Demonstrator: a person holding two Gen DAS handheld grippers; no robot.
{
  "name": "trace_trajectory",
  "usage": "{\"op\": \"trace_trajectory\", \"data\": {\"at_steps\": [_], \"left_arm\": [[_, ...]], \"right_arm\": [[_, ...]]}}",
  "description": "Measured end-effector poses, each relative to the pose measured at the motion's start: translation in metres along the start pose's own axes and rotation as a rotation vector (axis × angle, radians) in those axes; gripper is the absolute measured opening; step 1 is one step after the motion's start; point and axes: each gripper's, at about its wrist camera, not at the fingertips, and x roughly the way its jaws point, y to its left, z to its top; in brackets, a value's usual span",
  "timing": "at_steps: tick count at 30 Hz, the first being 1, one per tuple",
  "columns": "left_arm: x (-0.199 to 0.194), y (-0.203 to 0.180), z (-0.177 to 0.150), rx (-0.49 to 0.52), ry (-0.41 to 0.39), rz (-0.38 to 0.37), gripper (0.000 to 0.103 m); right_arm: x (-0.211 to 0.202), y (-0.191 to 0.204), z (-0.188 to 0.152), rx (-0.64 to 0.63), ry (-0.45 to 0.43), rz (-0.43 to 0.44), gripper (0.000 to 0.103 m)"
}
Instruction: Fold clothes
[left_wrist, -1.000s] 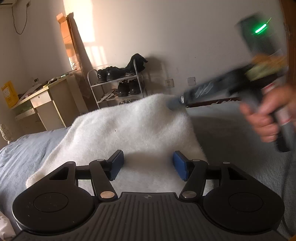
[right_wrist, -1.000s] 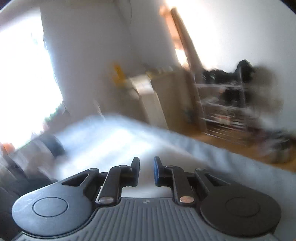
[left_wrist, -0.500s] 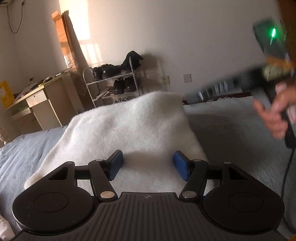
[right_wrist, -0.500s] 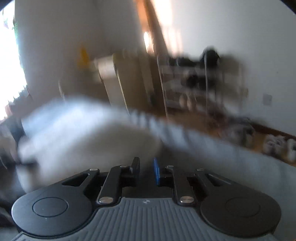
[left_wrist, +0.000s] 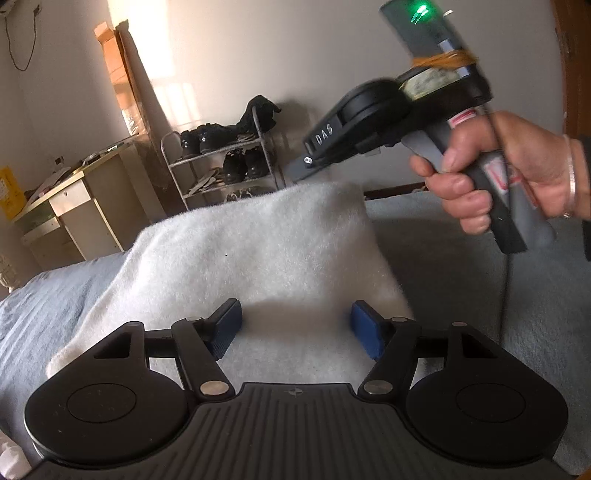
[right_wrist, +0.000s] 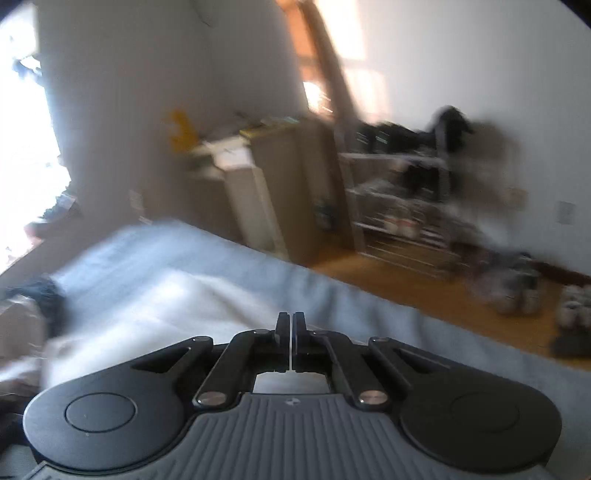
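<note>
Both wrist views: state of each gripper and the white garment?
left gripper: open, jaws just widened, over the garment, gripping nothing
right gripper: just shut, empty, held in the air by a hand
white fluffy garment: folded, lying on the grey-blue bed cover

Spread on the bed (left_wrist: 480, 295), directly ahead of and beneath the left gripper (left_wrist: 295, 328), a folded garment (left_wrist: 258, 258). Up and to the right of those tongs, above the garment's far right corner, the right gripper (left_wrist: 310, 162) in a hand (left_wrist: 517, 170). Beyond the bed, against the wall: a shoe rack (left_wrist: 225, 166) straight ahead, a desk (left_wrist: 85, 199) left of it.
</note>
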Motion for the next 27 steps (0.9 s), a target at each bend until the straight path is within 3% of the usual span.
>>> {"op": "trace_trajectory", "data": {"at_steps": [3,5,6,7,9,11,14,17,20,22,23,25,27], "left_arm": [[0.001,-0.001,0.002,0.001,0.008,0.004,0.066],[0.0,0.0,0.003,0.0,0.015,0.004,0.066],[0.0,0.0,0.004,0.0,0.018,0.004,0.066],[-0.001,0.001,0.003,-0.003,0.015,0.001,0.067],[-0.002,0.004,0.003,-0.011,0.01,-0.008,0.067],[-0.006,0.005,0.002,-0.013,0.009,-0.012,0.067],[-0.018,0.007,0.004,-0.02,0.042,-0.007,0.07],[-0.048,0.021,-0.005,-0.001,0.118,-0.004,0.071],[-0.1,0.046,-0.022,0.023,0.146,0.022,0.071],[-0.141,0.061,-0.033,0.014,0.154,0.056,0.073],[-0.162,0.069,-0.039,0.009,0.158,0.073,0.077],[-0.197,0.074,-0.046,-0.043,0.161,0.101,0.083],[-0.232,0.079,-0.052,-0.095,0.162,0.129,0.099]], "right_arm": [[0.025,-0.019,-0.006,0.009,0.059,-0.197,0.0],[0.03,-0.051,-0.005,0.155,0.057,-0.414,0.001],[0.015,-0.068,-0.007,0.269,-0.009,-0.437,0.001],[-0.001,-0.075,-0.009,0.334,-0.076,-0.392,0.001],[-0.029,-0.059,-0.012,0.272,-0.128,-0.278,0.002],[-0.045,-0.033,-0.018,0.166,-0.132,-0.181,0.003],[-0.059,-0.008,-0.036,0.162,-0.077,-0.038,0.014],[-0.076,0.003,-0.06,0.233,-0.035,-0.033,0.017],[-0.111,0.01,-0.092,0.322,0.003,-0.03,0.018],[-0.141,0.031,-0.112,0.322,0.022,-0.026,0.029],[-0.15,0.044,-0.121,0.303,0.04,-0.035,0.04],[-0.163,0.072,-0.138,0.255,0.08,-0.058,0.043],[-0.172,0.106,-0.142,0.198,0.108,-0.072,0.047]]}}
